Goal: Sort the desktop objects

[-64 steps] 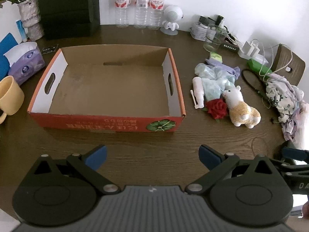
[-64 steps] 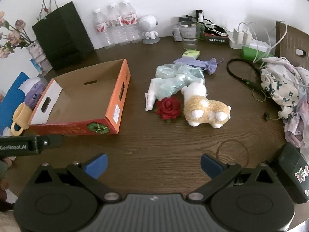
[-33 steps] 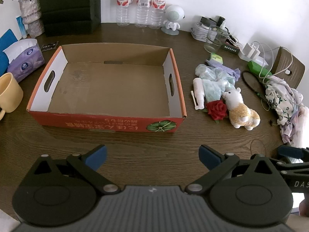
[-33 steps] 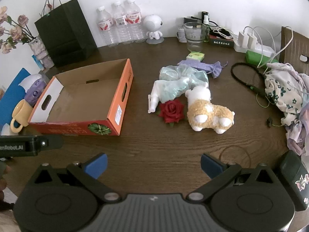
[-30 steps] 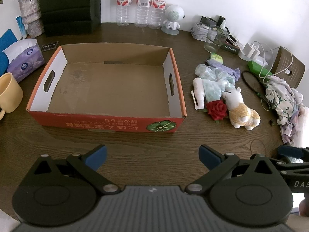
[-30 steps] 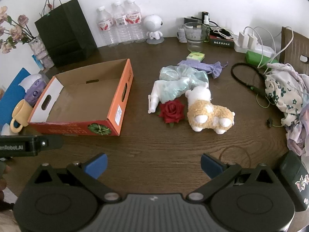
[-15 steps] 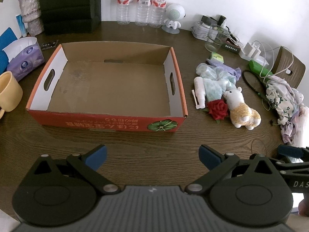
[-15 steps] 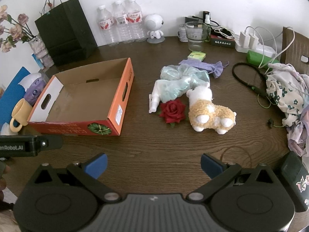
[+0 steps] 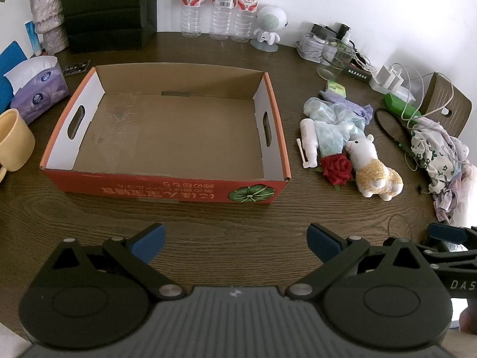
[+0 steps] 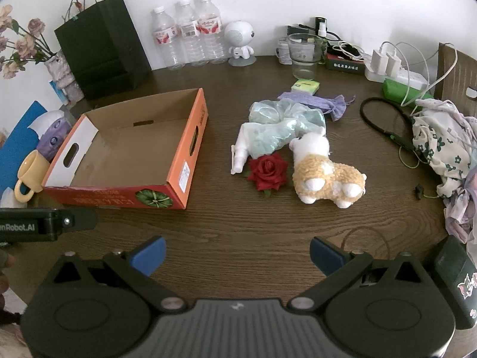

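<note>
An empty orange cardboard box (image 9: 167, 192) (image 10: 182, 176) sits on the dark wood table. To its right lie a red rose (image 9: 337, 168) (image 10: 268, 171), a plush alpaca (image 9: 374, 171) (image 10: 325, 173), a white bottle (image 9: 308, 140) (image 10: 241, 152), a pale blue bag (image 9: 334, 122) (image 10: 280, 128) and a purple pouch (image 10: 316, 101). My left gripper (image 9: 235, 243) is open and empty in front of the box. My right gripper (image 10: 237, 252) is open and empty in front of the rose and the alpaca.
Three water bottles (image 10: 190, 38), a black bag (image 10: 101, 41), a white toy robot (image 10: 240, 40), a glass (image 10: 304, 55) and chargers (image 10: 387, 65) line the back. A yellow mug (image 9: 13, 146) and tissues (image 9: 35, 89) stand left. Floral cloth (image 10: 444, 143) lies right.
Both grippers have drawn back and risen slightly, so the box and the objects look a little farther away. Both stay open and nothing on the table has moved.
</note>
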`<state>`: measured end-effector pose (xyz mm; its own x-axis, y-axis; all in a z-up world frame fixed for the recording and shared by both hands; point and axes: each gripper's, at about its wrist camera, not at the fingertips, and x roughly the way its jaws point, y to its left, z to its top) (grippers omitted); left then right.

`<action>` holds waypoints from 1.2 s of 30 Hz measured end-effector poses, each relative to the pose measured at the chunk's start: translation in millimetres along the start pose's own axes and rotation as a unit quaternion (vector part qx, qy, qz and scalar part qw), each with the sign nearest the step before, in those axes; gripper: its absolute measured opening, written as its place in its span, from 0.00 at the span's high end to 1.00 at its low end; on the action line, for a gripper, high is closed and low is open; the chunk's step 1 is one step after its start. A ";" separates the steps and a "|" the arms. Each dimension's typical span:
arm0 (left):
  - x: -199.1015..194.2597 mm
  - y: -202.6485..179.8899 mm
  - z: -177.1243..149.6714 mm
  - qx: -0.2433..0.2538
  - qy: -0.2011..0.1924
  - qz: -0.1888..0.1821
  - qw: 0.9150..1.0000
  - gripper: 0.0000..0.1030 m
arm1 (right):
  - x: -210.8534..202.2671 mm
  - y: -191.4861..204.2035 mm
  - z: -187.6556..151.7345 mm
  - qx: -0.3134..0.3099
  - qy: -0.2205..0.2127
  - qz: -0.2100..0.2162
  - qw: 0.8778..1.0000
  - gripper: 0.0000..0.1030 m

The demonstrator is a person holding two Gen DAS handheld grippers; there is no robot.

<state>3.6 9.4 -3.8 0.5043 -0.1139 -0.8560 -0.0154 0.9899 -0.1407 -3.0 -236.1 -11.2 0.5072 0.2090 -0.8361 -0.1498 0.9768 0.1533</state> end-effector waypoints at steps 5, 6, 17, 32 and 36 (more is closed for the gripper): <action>0.3 0.9 0.6 -0.001 0.000 0.000 1.000 0.00 | 0.4 0.2 0.3 0.000 -0.001 -0.001 1.000 0.00; 0.6 1.1 0.6 -0.001 0.000 0.000 1.000 0.00 | 0.3 -0.3 0.3 0.001 -0.003 -0.002 1.000 0.00; 0.8 2.6 0.0 -0.006 -0.004 0.000 1.000 0.00 | 0.8 -2.0 0.1 0.005 -0.007 -0.005 1.000 0.00; 7.0 -5.2 2.1 0.003 -0.023 -0.005 1.000 0.00 | 9.0 -8.0 -0.6 -0.002 -0.016 -0.007 1.000 0.00; 9.6 -15.9 4.5 0.021 -0.034 -0.005 0.999 0.00 | 12.1 -16.1 -0.2 -0.002 -0.027 -0.008 1.000 0.00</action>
<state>12.6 -7.1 -7.6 0.5624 -0.1198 -0.8182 0.0266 0.9916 -0.1269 5.4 -249.3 -23.8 0.5538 0.1964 -0.8091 -0.1445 0.9797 0.1389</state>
